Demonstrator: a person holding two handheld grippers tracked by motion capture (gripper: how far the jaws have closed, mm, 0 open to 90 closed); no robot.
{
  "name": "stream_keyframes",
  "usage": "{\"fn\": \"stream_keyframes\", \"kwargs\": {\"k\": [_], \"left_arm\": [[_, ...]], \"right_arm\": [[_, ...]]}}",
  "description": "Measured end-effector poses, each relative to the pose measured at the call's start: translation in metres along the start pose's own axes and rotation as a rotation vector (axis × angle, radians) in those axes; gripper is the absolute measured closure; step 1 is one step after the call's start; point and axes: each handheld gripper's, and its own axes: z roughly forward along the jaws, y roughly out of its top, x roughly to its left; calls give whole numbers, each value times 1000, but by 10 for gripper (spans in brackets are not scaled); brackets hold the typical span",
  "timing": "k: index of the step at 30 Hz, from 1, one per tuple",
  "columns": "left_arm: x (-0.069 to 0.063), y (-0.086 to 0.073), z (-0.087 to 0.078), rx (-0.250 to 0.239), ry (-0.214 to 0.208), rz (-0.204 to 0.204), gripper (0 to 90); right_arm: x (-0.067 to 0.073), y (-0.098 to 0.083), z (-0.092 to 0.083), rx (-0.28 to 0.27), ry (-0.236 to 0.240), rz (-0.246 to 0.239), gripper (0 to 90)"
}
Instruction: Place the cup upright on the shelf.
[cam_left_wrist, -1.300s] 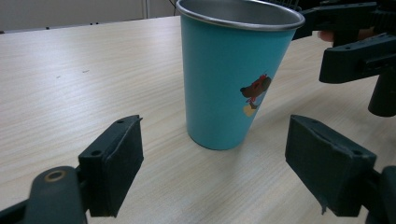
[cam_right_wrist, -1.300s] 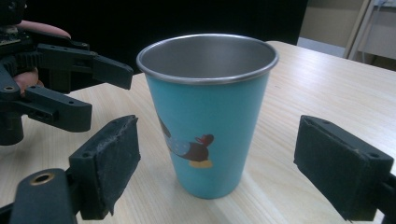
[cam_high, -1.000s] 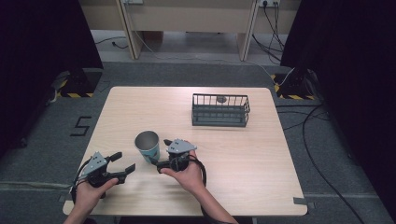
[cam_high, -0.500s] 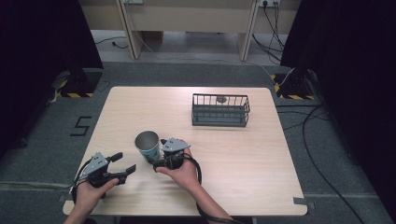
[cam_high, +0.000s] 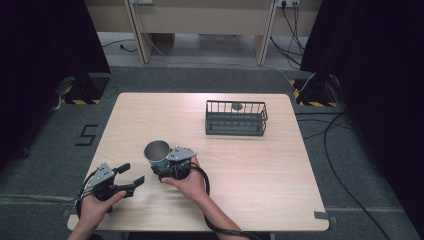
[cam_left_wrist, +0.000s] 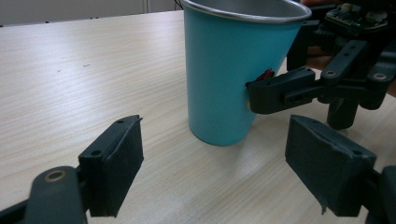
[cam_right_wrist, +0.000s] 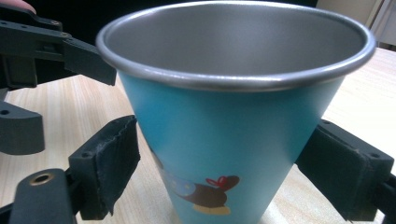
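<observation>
While the blue metal cup (cam_high: 157, 152) stands lower left of centre, rigid, light and slick, the right gripper (cam_high: 163, 169) brackets its tapered wall unclenched, the sensible hold, and the left gripper (cam_high: 131, 176) gapes nearby.

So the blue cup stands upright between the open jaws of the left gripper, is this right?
Not quite: the cup stands upright between the open jaws of the right gripper, not the left. The right gripper view shows a jaw on each side of it. The left gripper is open too, but beside the cup.
</observation>
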Motion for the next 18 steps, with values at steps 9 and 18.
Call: {"fn": "stream_keyframes", "kwargs": {"k": [9,18], "left_arm": [[1,0,0,-1,2,-5,186],[1,0,0,1,2,-5,186]], "right_arm": [[-2,1,8,1,5,-6,157],[-3,1,7,-21,6,7,195]]}}
